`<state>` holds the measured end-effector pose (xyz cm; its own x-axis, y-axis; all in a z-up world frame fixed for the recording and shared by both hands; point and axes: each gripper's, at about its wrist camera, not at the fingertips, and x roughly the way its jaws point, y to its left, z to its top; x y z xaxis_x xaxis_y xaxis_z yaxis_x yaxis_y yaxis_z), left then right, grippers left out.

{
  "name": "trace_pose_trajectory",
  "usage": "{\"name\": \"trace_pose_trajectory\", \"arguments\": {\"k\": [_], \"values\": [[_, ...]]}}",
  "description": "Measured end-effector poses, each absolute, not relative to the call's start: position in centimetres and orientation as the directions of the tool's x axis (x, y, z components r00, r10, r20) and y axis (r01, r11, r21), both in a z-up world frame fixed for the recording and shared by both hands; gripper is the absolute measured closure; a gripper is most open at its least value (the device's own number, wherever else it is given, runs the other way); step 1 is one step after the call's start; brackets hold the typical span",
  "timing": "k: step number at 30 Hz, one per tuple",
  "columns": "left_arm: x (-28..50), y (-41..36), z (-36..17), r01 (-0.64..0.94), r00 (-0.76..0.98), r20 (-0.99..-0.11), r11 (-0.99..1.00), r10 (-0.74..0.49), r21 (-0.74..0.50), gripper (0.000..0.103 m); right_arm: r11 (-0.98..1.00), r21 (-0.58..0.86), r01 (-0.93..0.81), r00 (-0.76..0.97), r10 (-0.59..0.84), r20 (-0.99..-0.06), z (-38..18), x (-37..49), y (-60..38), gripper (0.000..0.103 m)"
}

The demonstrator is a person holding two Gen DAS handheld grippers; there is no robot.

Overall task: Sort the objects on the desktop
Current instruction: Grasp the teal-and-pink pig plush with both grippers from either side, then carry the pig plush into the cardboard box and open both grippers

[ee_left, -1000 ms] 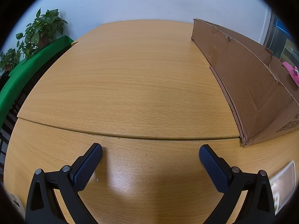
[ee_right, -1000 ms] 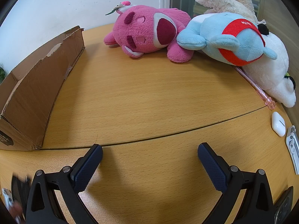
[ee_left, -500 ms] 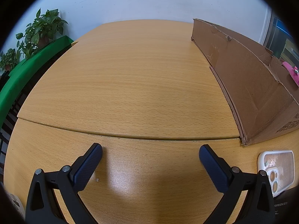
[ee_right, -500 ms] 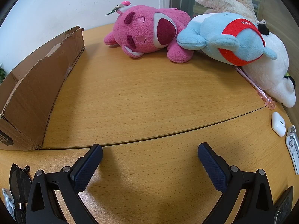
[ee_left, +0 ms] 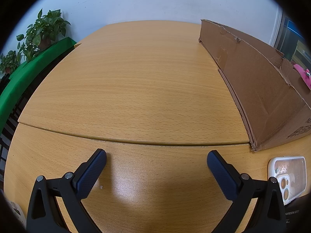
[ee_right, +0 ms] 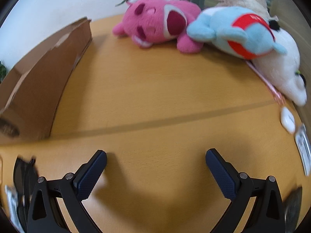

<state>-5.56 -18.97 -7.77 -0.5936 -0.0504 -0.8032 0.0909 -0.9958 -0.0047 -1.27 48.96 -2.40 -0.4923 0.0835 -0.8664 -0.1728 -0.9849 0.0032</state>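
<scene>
My left gripper (ee_left: 156,162) is open and empty over the wooden table (ee_left: 136,89). A clear phone case (ee_left: 289,176) lies at its right on a dark box (ee_left: 293,213). A cardboard box (ee_left: 258,85) stands to the right. My right gripper (ee_right: 155,162) is open and empty. Black sunglasses (ee_right: 22,176) lie at its lower left. A pink plush (ee_right: 157,23), a blue plush (ee_right: 243,33) and a white plush (ee_right: 281,68) lie at the far side. A white earbud case (ee_right: 287,119) and a pink pen (ee_right: 270,86) lie at the right.
The cardboard box (ee_right: 37,81) also shows at the left in the right wrist view. A white flat item (ee_right: 303,147) lies at the right edge. Potted plants (ee_left: 42,33) and a green surface (ee_left: 29,71) stand beyond the table's left edge.
A phone case and sunglasses have come to lie on the table beside the grippers. The right wrist view is now blurred and shifted; the left gripper has not moved.
</scene>
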Motion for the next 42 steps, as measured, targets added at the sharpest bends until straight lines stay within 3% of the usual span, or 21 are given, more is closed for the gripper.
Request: {"name": "trace_pose_trajectory", "arguments": {"k": [5, 9, 14, 18, 21, 23, 27, 29, 31, 33, 35, 42], "values": [[-5.3, -18.9, -7.7, 0.062, -0.578, -0.815, -0.998, -0.030, -0.006, 0.001, -0.994, -0.079, -0.079, -0.571, 0.110, -0.814, 0.2, 6.0, 45.8, 0.000], [-0.5, -18.7, -4.5, 0.066, -0.622, -0.783, -0.996, 0.005, -0.058, 0.002, -0.998, 0.009, 0.057, -0.662, -0.044, -0.748, 4.9, 11.7, 42.3, 0.000], [11.0, -15.5, 4.0, -0.103, -0.715, -0.672, -0.980, 0.193, -0.172, 0.001, -0.933, 0.194, 0.304, -0.618, -0.348, -0.704, 7.8, 16.0, 37.1, 0.000], [16.0, -10.6, 4.8, -0.304, -0.620, -0.671, -0.913, 0.406, -0.272, 0.001, -0.806, 0.245, 0.539, -0.450, -0.522, -0.725, 6.8, 18.6, 30.7, 0.000], [17.6, -6.3, 2.6, -0.409, -0.514, -0.678, -0.845, 0.526, -0.345, 0.001, -0.714, 0.234, 0.660, -0.343, -0.563, -0.752, 4.9, 20.9, 26.2, 0.000], [17.5, -3.8, -0.1, -0.428, -0.440, -0.696, -0.814, 0.567, -0.392, 0.001, -0.700, 0.204, 0.684, -0.325, -0.543, -0.775, 3.4, 21.4, 24.0, 0.000], [15.8, -1.8, -3.9, -0.410, -0.324, -0.705, -0.765, 0.631, -0.497, 0.003, -0.630, 0.305, 0.714, -0.231, -0.623, -0.747, 2.1, 21.8, 21.7, 0.000], [14.7, -1.4, -5.3, -0.386, -0.283, -0.708, -0.752, 0.647, -0.534, 0.007, -0.624, 0.242, 0.743, -0.271, -0.611, -0.744, 2.5, 22.7, 21.1, 0.000], [14.1, -1.2, -5.7, -0.393, -0.256, -0.652, -0.693, 0.713, -0.604, 0.013, -0.662, 0.194, 0.724, -0.327, -0.577, -0.748, 2.4, 22.5, 21.5, 0.000], [14.2, -1.2, -5.6, -0.396, -0.257, -0.646, -0.688, 0.719, -0.609, 0.017, -0.708, 0.239, 0.664, -0.334, -0.568, -0.752, 1.6, 21.0, 22.3, 0.006], [14.3, -0.8, -5.5, -0.408, -0.258, -0.652, -0.692, 0.713, -0.596, 0.021, -0.694, 0.290, 0.659, -0.305, -0.599, -0.741, 1.0, 20.5, 22.4, 0.023], [15.6, 0.3, -1.5, -0.453, -0.343, -0.636, -0.715, 0.691, -0.533, 0.028, -0.702, 0.214, 0.680, -0.381, -0.587, -0.714, 2.9, 22.1, 21.9, 0.027]]}}
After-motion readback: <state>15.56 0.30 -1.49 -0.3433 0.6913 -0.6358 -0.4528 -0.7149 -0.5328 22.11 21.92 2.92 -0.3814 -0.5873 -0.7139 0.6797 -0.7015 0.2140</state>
